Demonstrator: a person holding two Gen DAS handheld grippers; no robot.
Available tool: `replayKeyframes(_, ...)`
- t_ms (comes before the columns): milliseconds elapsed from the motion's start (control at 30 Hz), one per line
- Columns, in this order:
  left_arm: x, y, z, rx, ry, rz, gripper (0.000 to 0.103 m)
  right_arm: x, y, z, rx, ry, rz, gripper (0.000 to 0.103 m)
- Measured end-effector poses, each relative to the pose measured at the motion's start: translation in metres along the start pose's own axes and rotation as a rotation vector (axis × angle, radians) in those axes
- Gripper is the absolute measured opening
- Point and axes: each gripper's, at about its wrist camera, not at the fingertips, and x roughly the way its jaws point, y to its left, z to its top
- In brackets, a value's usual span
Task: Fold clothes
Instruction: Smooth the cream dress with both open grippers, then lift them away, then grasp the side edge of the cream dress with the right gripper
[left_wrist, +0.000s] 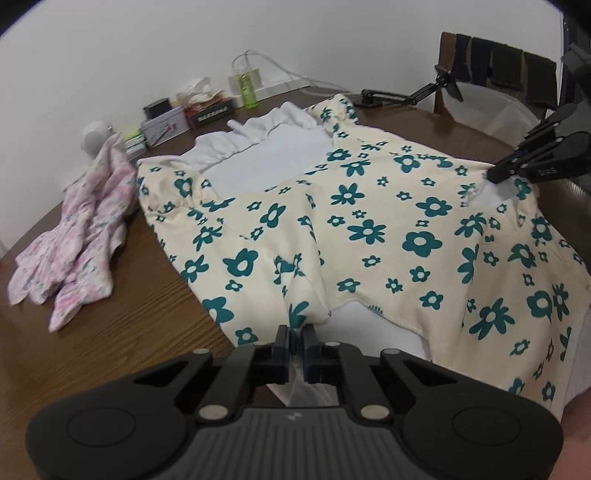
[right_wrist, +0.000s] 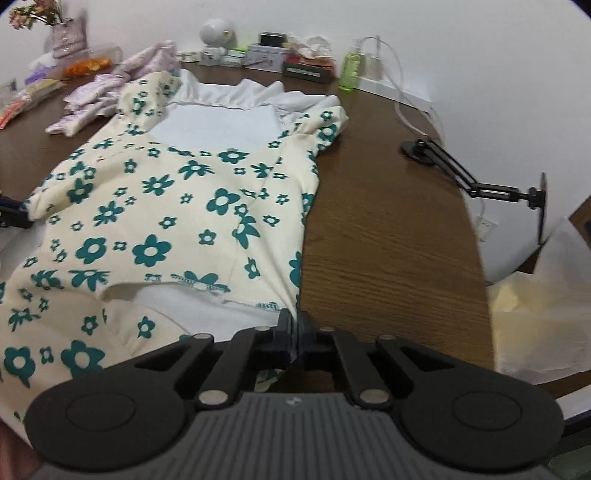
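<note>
- The floral garment (left_wrist: 369, 229) lies spread on the desk (right_wrist: 388, 240), white lining showing at both ends.
- Left claw (left_wrist: 294, 341) is closed on one near hem corner; right claw (right_wrist: 294, 326) pinches the other.
- Fabric: light, soft, limp; likely stretchy, though blur hinders judgement.
- Grip hem corners; edges sag otherwise.

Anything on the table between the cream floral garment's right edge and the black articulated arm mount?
Nothing: bare brown wood table separates the cream floral garment from the black arm mount, seen in right wrist view.
</note>
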Motion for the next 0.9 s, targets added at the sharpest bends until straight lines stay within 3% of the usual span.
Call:
replayKeyframes(233, 0.012, -0.01, 0.013, -0.019, -0.025, 0.016, 0.006, 0.01, -0.013, 0.01, 0.009, -0.004, -0.053, 0.003)
replayKeyframes(300, 0.004, -0.004, 0.009, -0.054, -0.032, -0.012, 0.022, 0.004, -0.012, 0.008, 0.022, -0.015, -0.042, 0.014)
replayKeyframes(333, -0.003, 0.003, 0.005, -0.095, -0.05, -0.035, 0.043, 0.001, -0.012, 0.007, 0.028, -0.021, -0.037, 0.036)
replayKeyframes(367, -0.011, 0.01, 0.001, -0.136, -0.068, -0.057, 0.062, -0.002, -0.012, 0.007, 0.034, -0.026, -0.031, 0.049)
replayKeyframes(400, -0.02, 0.015, -0.001, -0.183, -0.097, -0.071, 0.069, -0.008, -0.011, 0.006, 0.045, -0.042, -0.018, 0.065)
replayKeyframes(467, -0.04, 0.028, -0.008, -0.285, -0.163, -0.078, 0.092, -0.029, -0.009, 0.003, 0.08, -0.095, 0.03, 0.078)
replayKeyframes(533, -0.054, 0.039, -0.014, -0.367, -0.208, -0.07, 0.096, -0.05, -0.002, 0.001, 0.11, -0.145, 0.085, 0.095)
replayKeyframes(600, -0.069, 0.05, -0.019, -0.45, -0.253, -0.061, 0.096, -0.068, 0.01, 0.0, 0.114, -0.188, 0.142, 0.103)
replayKeyframes(700, -0.081, 0.058, -0.029, -0.529, -0.278, -0.099, 0.096, -0.091, 0.043, -0.002, 0.083, -0.242, 0.211, 0.103)
replayKeyframes(900, -0.094, 0.049, -0.051, -0.55, -0.249, -0.101, 0.096, -0.105, 0.101, -0.016, 0.06, -0.276, 0.279, 0.103)
